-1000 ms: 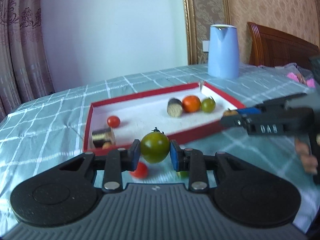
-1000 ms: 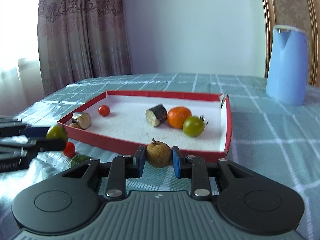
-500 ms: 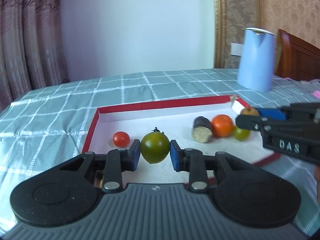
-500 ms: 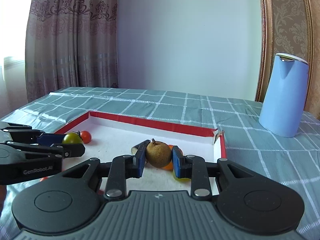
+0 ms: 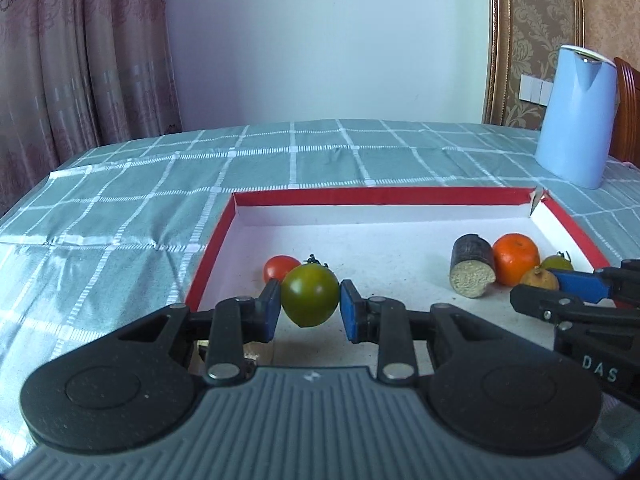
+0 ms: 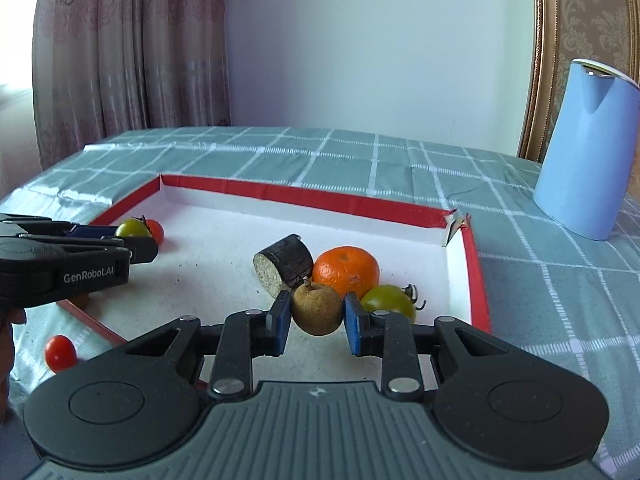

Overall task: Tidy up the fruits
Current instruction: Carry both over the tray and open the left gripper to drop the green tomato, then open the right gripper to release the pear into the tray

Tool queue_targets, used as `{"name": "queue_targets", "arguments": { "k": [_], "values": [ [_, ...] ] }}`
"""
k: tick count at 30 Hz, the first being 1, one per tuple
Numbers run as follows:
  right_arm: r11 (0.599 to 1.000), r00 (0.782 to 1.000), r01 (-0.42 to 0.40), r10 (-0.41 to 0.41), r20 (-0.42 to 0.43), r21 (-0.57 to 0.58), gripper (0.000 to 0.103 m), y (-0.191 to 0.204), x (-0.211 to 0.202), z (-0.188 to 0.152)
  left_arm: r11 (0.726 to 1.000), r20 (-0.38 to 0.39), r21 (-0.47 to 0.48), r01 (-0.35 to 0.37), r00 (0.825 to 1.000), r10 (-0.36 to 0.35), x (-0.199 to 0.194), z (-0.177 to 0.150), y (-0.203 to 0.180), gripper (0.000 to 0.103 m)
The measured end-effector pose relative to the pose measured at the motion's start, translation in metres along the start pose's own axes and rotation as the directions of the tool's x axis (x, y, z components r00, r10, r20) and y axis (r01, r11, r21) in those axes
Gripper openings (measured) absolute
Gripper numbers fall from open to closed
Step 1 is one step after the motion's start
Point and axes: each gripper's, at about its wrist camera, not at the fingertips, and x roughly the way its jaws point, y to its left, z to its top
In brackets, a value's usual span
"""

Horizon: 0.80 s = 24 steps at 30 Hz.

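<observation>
My left gripper (image 5: pixel 309 307) is shut on a green tomato (image 5: pixel 309 295) and holds it over the left part of the red-rimmed white tray (image 5: pixel 380 197), just in front of a red cherry tomato (image 5: pixel 280 267). My right gripper (image 6: pixel 316 316) is shut on a small brown fruit (image 6: pixel 317 309) over the tray's right part. Right behind that fruit lie a dark-skinned cut stalk piece (image 6: pixel 285 263), an orange (image 6: pixel 347 270) and another green tomato (image 6: pixel 390 300). The right wrist view also shows the left gripper (image 6: pixel 136 236) with its green tomato (image 6: pixel 132 228).
A blue kettle (image 5: pixel 576 114) stands on the checked tablecloth (image 5: pixel 120 208) behind the tray's right corner. One red cherry tomato (image 6: pixel 60 353) lies on the cloth outside the tray's near edge. Curtains hang at the left, and a wooden chair back (image 5: pixel 628 108) rises behind the kettle.
Both grippers have come forward from the tray's near edge to over its inside, each still holding its fruit. The left one has swung to face the tray's left part.
</observation>
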Motion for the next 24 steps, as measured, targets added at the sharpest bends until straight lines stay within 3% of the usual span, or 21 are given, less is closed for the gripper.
{"name": "queue_targets", "arguments": {
  "k": [19,21,23,24],
  "values": [
    [0.999,0.999,0.045,-0.045,-0.007,0.003,0.027,0.003,0.013,0.005,1.0,-0.011,0.012,-0.01,1.0,0.01,0.009,0.002,-0.005,0.03],
    [0.999,0.999,0.046,-0.046,-0.007,0.005,0.027,0.004,0.013,0.005,1.0,-0.015,0.009,-0.008,1.0,0.008,0.009,0.002,-0.005,0.037],
    [0.999,0.999,0.046,-0.046,-0.006,0.008,0.027,0.004,0.013,0.005,1.0,-0.017,0.007,-0.011,1.0,0.011,0.01,0.001,-0.005,0.054],
    [0.999,0.999,0.046,-0.046,-0.005,0.011,0.027,0.003,0.013,0.005,1.0,-0.015,0.006,-0.012,1.0,0.012,0.01,0.002,-0.004,0.054]
  ]
}}
